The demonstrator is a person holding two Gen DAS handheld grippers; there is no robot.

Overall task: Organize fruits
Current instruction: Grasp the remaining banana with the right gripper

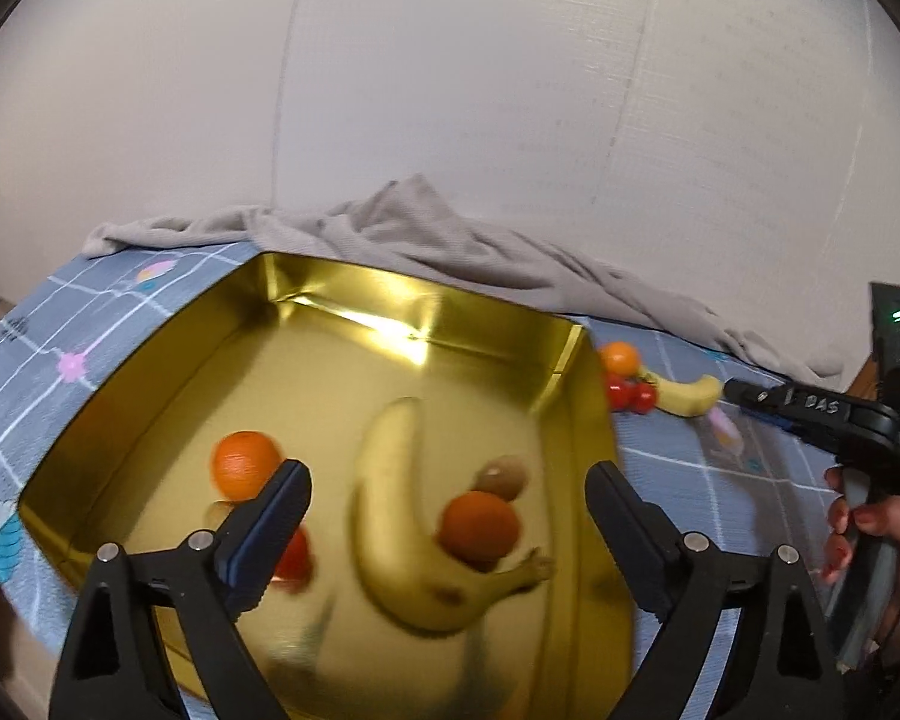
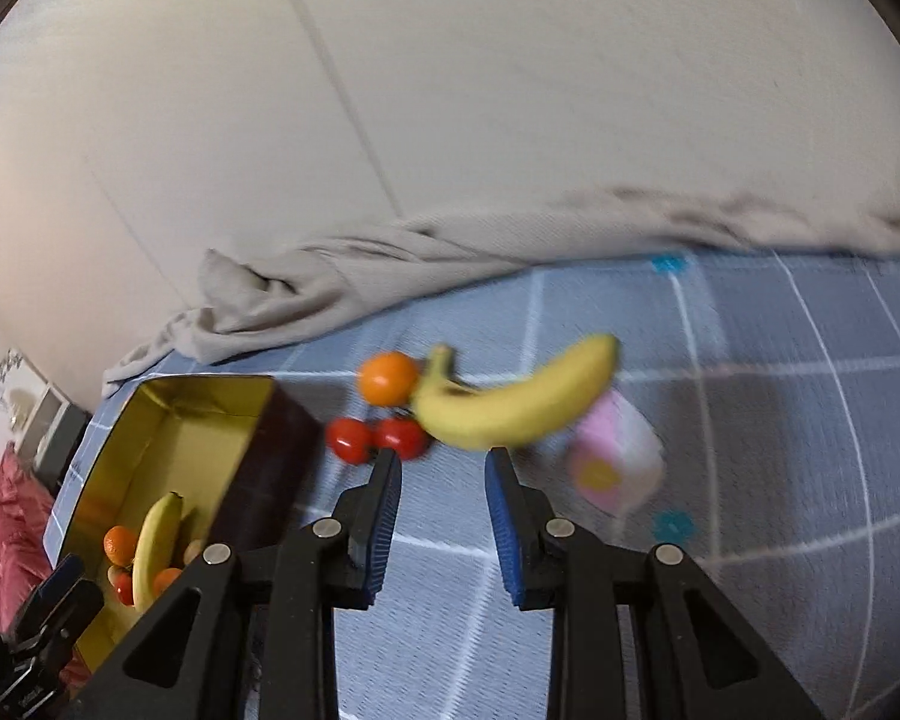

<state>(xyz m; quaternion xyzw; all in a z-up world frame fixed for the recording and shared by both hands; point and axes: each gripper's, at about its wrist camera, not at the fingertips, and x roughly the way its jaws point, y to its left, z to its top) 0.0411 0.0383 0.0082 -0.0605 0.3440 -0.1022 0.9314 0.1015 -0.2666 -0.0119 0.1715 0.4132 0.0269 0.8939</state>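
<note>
Left wrist view: left gripper (image 1: 447, 507), jaws wide and empty, above the gold tin (image 1: 282, 294), lower centre, holding a banana (image 1: 390, 516); right gripper (image 2: 444, 480), closed on nothing, faces loose fruit.

Bed (image 2: 780, 420) with a blue-grey checked sheet, fruit and a tin on it.
A gold tin (image 1: 594, 420) sits on the sheet; at its 3 o'clock in the left wrist view an orange (image 2: 388, 378), two tomatoes (image 2: 373, 439) and a banana (image 2: 510, 405) lie close together, with a pink roll (image 2: 615, 459) just beyond the banana. A crumpled grey blanket (image 1: 426, 234) runs along the far edge at 12 o'clock, against the wall.
</note>
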